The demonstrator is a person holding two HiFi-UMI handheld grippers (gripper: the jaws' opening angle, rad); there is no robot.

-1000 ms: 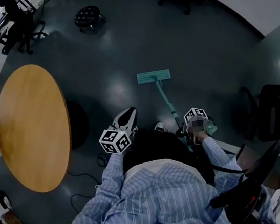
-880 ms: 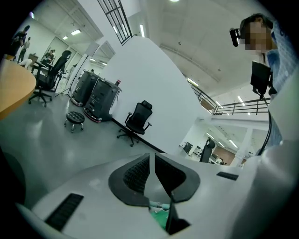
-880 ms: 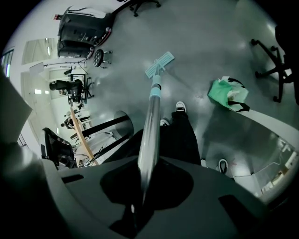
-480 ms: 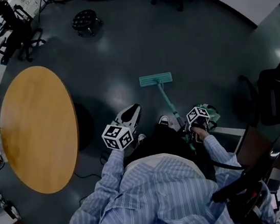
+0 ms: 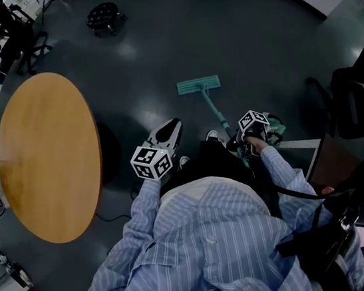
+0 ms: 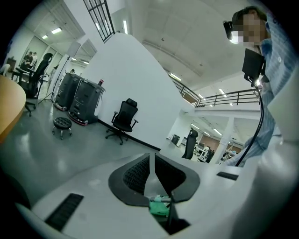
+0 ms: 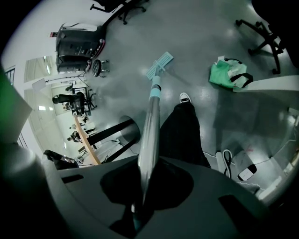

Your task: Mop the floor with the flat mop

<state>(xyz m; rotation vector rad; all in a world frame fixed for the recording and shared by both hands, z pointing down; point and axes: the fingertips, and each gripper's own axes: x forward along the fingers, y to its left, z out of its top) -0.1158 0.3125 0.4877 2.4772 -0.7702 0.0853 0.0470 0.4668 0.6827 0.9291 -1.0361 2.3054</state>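
As the person stepped forward, the head view showed the flat mop head (image 5: 198,84) sliding a little farther out across the dark floor (image 5: 156,57) than half a second before, and the right gripper (image 5: 241,142) riding forward with it, so a push stroke looked to be under way. The mop handle (image 5: 216,120) ran from that head back to the right gripper, whose jaws were covered there by its marker cube and the hand. The left gripper (image 5: 171,128) hung free beside the round table (image 5: 42,154), off the mop.

Over to the left gripper view: the left gripper (image 6: 152,161) had its jaws drawn almost together with nothing between them. A green scrap showed low through the slit, too small to name. A stool (image 6: 61,123) stood far off.

Right gripper view now: the right gripper (image 7: 141,196) had its jaws clamped on the mop handle (image 7: 152,126), which ran out to the mop head (image 7: 160,64) flat on the floor. The grip point itself sat in deep shadow
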